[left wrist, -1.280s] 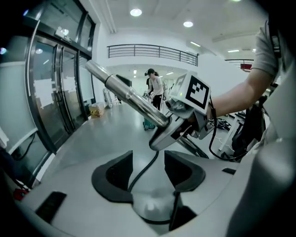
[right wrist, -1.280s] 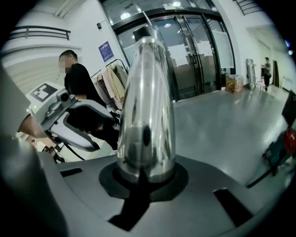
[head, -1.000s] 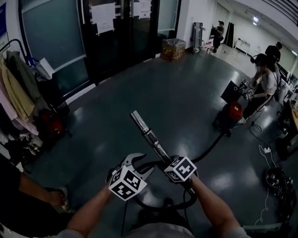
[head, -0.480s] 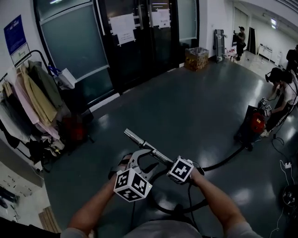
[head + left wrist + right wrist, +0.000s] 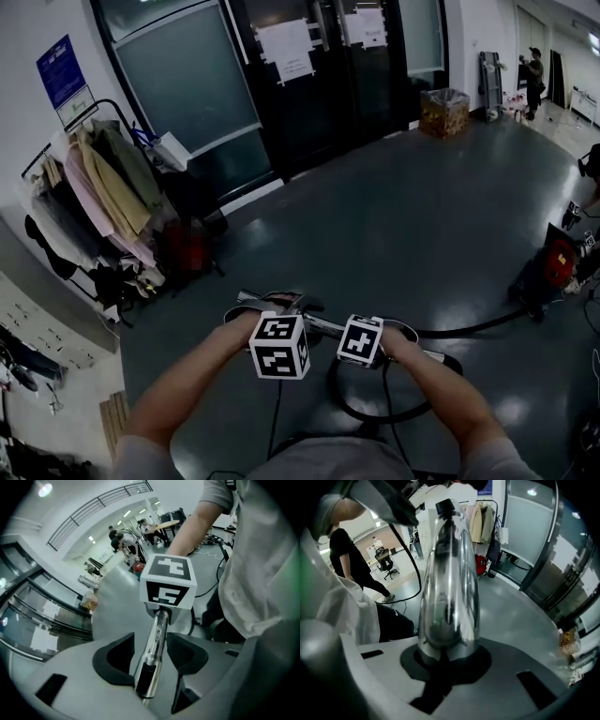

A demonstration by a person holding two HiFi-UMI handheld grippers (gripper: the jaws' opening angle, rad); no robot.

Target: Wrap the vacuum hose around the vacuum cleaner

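Zero wraps on the machine yet, by our read. The red canister vacuum cleaner (image 5: 560,262) sits at 3 o'clock in the head view, well apart from us. The black flexible hose (image 5: 469,329) seems to run from it across the dark floor (image 5: 375,216) toward our hands, then hangs in one slack loop at 6 o'clock. We hold the shiny chrome metal wand (image 5: 323,325) level, running 9 to 3. Our right gripper (image 5: 446,660) is clamped tight on the wand. Our left gripper (image 5: 151,660) has its jaws spread; the wand lies between the pads with gaps both sides, so no grip there. Left to do, as we judge it: close in on the canister and wind the whole hose round it. Hose looks limp and unkinked.
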